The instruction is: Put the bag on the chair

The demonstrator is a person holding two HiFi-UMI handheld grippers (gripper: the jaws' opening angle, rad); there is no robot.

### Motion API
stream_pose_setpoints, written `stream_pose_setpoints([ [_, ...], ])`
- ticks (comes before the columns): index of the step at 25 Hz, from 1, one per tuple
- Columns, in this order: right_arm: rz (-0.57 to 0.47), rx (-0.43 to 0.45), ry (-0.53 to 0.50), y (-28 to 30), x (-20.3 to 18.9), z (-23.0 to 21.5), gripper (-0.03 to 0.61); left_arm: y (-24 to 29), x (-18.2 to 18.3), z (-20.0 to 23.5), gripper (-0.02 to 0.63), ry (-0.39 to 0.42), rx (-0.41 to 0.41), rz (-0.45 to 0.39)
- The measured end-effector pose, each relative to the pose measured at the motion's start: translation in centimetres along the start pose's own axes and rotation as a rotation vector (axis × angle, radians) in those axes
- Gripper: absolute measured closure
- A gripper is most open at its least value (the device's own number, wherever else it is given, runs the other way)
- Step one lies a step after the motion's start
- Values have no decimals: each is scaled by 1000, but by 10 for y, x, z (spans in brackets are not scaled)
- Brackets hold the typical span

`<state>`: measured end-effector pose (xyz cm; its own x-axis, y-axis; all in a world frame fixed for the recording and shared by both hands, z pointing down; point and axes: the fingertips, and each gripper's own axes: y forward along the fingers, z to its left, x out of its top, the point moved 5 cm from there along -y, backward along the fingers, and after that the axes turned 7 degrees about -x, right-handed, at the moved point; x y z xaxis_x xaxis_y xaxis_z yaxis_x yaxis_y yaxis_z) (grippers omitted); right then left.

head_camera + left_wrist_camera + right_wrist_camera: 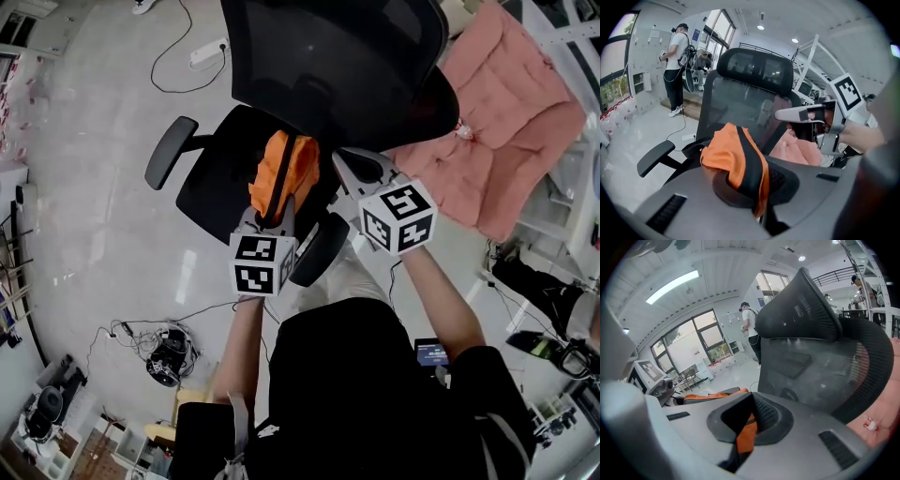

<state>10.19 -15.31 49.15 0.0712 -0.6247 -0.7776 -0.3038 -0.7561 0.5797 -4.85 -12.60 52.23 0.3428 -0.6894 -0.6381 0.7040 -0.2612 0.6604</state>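
An orange bag point(284, 172) with a black stripe hangs over the seat point(217, 183) of a black office chair, in front of its mesh backrest point(337, 66). My left gripper point(272, 217) is shut on the bag's near end; in the left gripper view the orange and black cloth point(738, 159) bunches out of the closed jaws. My right gripper point(349, 172) sits just right of the bag, and in its own view a strip of orange cloth point(746, 434) is pinched between its closed jaws. I cannot tell whether the bag touches the seat.
The chair's armrest point(169, 150) juts out on the left. A pink cushion point(506, 122) lies right of the chair. A power strip point(208, 53) with its cable and a tangle of cables point(164, 352) are on the floor. A person point(675, 65) stands far behind the chair.
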Motion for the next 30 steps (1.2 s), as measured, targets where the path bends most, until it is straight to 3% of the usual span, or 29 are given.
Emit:
stream_pose_setpoints([
  [13,42,-38,58,18,-23,-29,577,42,-14,3,600,69,-60,111],
  [30,109,-36,99,60,-40,-48,577,86,14,45,598,216,-65,164],
])
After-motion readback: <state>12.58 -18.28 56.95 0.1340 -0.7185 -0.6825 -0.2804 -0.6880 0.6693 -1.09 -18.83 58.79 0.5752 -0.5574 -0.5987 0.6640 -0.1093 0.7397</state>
